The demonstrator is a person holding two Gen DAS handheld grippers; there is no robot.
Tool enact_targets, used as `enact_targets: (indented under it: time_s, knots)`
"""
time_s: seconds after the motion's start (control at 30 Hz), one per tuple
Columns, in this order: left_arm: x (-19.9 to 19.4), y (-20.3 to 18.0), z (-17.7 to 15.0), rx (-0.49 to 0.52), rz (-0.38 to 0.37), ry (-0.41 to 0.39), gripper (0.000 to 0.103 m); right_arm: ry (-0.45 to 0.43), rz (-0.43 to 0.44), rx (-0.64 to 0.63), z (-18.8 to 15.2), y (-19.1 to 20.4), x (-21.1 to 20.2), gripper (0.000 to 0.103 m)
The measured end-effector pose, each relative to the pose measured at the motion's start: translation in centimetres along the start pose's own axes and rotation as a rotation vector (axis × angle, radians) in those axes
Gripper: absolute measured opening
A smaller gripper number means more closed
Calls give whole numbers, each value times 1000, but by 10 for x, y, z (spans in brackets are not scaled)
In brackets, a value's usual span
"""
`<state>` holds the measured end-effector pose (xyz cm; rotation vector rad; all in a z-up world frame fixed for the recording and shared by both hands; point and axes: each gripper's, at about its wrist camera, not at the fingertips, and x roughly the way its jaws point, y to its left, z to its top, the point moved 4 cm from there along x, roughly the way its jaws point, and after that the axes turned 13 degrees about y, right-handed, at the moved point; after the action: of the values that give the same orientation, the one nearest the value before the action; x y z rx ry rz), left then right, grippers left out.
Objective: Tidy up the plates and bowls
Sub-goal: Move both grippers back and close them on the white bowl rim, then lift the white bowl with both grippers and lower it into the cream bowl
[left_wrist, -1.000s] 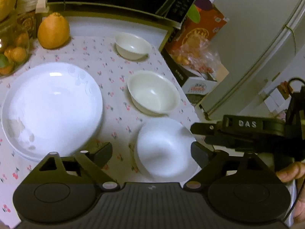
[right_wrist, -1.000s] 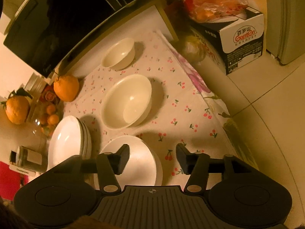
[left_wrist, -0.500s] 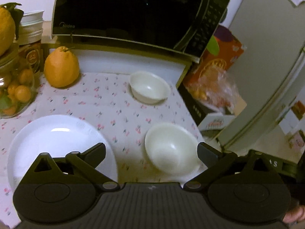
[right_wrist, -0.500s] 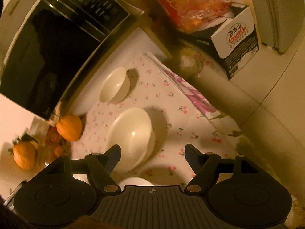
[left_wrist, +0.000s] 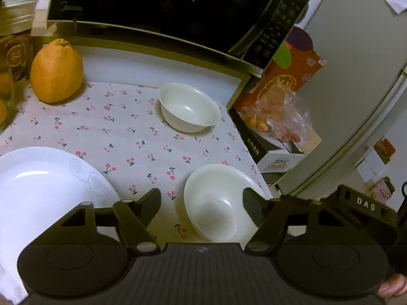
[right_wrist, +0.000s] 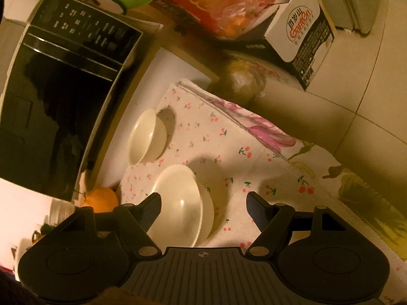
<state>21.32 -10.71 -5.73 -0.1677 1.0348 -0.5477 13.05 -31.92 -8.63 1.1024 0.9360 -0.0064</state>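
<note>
Two grippers are converging on the nearer white bowl point(left_wrist: 218, 206) as I am working through the bowls on the cherry-print cloth point(left_wrist: 122, 132). My left gripper point(left_wrist: 201, 200) is closing, its jaws at a middling gap with the bowl's rim lying between them; I am not seeing either pad pressing on it yet. My right gripper point(right_wrist: 203, 203) is standing wide, holding nothing, with the same bowl point(right_wrist: 178, 203) under its left-hand finger point(right_wrist: 150, 208) and bare cloth point(right_wrist: 229, 152) under the other.

I am judging this as the pick-up of the nearer bowl, presumably for nesting with the smaller bowl point(left_wrist: 189, 106) farther back by the microwave point(left_wrist: 165, 7). The next move, as I read it, is calling for one jaw inside the rim and one outside, then a firm pinch before any lift; glazed ware of this kind is likely to slip.

Only the left view is showing the large white plate point(left_wrist: 38, 185) at the near left, the big orange fruit point(left_wrist: 56, 71) beyond it, and the right gripper's body point(left_wrist: 366, 208) alongside. Only the right view is showing the table's edge with the cloth hanging over it, the printed carton point(right_wrist: 300, 30) and the floor beyond.
</note>
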Motion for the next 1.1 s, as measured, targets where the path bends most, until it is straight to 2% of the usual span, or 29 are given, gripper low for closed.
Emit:
enact_targets:
  time_s: [0.17,0.43,0.5,0.7,0.87,1.1]
  knots:
    - [7,-2,-4,34,21,17,51,2,-1,-12,-3,4,4,73]
    - [11,-4,-9,58,23,34,32,2,1,-45,-7,9,5,40]
    - [11,-6,-10,70,33,32,31,1,1,-44,-8,9,6,32]
    - [12,-6,-10,79,63,35,19,6,-6,-51,-9,10,6,21]
    - [12,-6,-11,87,63,39,16,6,-5,-52,-8,8,4,17]
    - [4,-12,-12,108,57,26,16,-3,-7,-65,-8,12,0,17]
